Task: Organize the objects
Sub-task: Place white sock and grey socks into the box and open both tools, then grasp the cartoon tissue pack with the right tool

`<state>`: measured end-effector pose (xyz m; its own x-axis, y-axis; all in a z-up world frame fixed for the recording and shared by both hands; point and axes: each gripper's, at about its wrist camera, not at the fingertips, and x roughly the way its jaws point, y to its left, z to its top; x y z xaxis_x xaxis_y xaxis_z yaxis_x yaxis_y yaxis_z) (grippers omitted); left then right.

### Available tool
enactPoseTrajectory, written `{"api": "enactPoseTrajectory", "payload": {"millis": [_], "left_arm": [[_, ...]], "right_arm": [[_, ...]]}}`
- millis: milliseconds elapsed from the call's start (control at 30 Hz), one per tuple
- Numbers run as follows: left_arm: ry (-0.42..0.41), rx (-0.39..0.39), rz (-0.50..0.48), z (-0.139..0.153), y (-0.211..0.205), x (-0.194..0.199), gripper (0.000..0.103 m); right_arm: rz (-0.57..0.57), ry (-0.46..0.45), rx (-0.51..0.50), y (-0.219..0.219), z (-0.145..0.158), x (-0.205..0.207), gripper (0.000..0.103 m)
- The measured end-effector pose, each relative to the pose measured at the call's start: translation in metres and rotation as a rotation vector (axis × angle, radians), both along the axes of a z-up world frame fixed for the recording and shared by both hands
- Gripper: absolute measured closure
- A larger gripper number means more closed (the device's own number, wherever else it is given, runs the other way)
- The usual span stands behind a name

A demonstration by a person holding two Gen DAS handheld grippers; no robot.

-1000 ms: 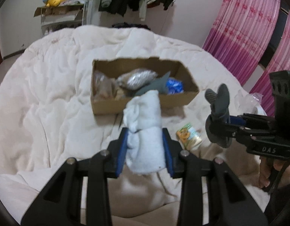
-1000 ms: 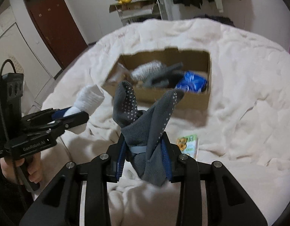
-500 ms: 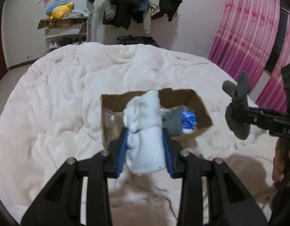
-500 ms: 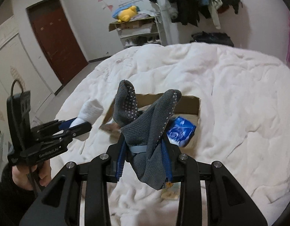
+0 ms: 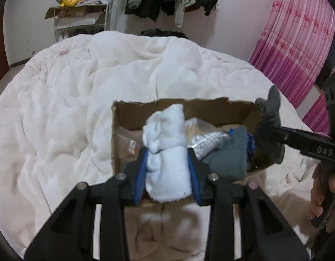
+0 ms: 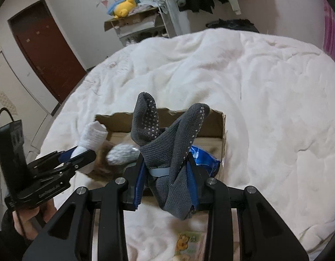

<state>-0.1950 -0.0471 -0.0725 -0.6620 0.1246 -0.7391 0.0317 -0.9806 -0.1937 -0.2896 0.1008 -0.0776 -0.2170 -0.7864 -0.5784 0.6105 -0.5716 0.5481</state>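
Observation:
A brown cardboard box (image 5: 124, 117) (image 6: 217, 128) lies on the white duvet and holds a grey sock (image 5: 227, 158), a silvery packet (image 5: 207, 141) (image 6: 121, 152) and a blue packet (image 6: 205, 158). My left gripper (image 5: 167, 163) is shut on rolled white socks (image 5: 167, 152) over the box's near left part; they also show in the right wrist view (image 6: 92, 137). My right gripper (image 6: 167, 171) is shut on grey dotted socks (image 6: 167, 143) above the box's near edge; they show at the box's right end in the left wrist view (image 5: 270, 117).
The white duvet (image 5: 58, 113) covers the whole bed. A small printed packet (image 6: 189, 242) lies on the duvet in front of the box. Pink curtains (image 5: 297, 32) hang at the right. A shelf with a yellow plush (image 6: 124, 6) and a brown door (image 6: 48, 50) stand behind.
Both grippers have moved forward with their socks, from in front of the box to over it. The box now looks closer and larger.

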Motion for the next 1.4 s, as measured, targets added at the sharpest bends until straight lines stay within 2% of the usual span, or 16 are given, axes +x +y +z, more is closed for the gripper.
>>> {"api": "enactPoseTrajectory", "payload": {"millis": [133,233,367,400,433,467,500,533,1033,1400], "left_arm": [[-0.045,0.014,-0.012,-0.015,-0.002,-0.009,0.066],[-0.045,-0.002,-0.032,-0.015,0.004,-0.010,0.064],[-0.058,-0.011,-0.038,-0.013,0.008,-0.006,0.057],[-0.055,-0.017,-0.036,-0.011,0.009,-0.004,0.053],[-0.051,-0.030,-0.027,-0.008,0.010,0.000,0.041],[-0.046,-0.037,-0.019,-0.005,0.012,0.002,0.033],[-0.036,-0.040,-0.010,-0.002,0.012,0.007,0.021],[-0.026,-0.039,-0.006,0.001,0.013,0.011,0.016],[0.029,-0.010,0.016,0.045,0.027,0.094,0.015],[0.049,-0.050,-0.021,0.063,0.056,0.134,0.014]], "right_arm": [[-0.001,-0.025,0.034,-0.010,-0.015,-0.004,0.067],[-0.003,-0.023,0.058,-0.012,-0.018,-0.003,0.066],[-0.008,-0.001,0.082,-0.010,-0.014,0.004,0.054],[-0.006,0.006,0.083,-0.009,-0.013,0.007,0.050],[-0.004,0.017,0.087,-0.007,-0.011,0.010,0.048],[-0.007,0.028,0.094,-0.006,-0.009,0.013,0.041],[-0.012,0.040,0.103,-0.003,-0.007,0.016,0.033],[-0.010,0.045,0.100,0.000,-0.006,0.019,0.032],[-0.028,0.131,0.108,0.063,0.023,0.080,0.032],[0.032,0.175,0.111,0.078,0.046,0.116,0.032]]}}
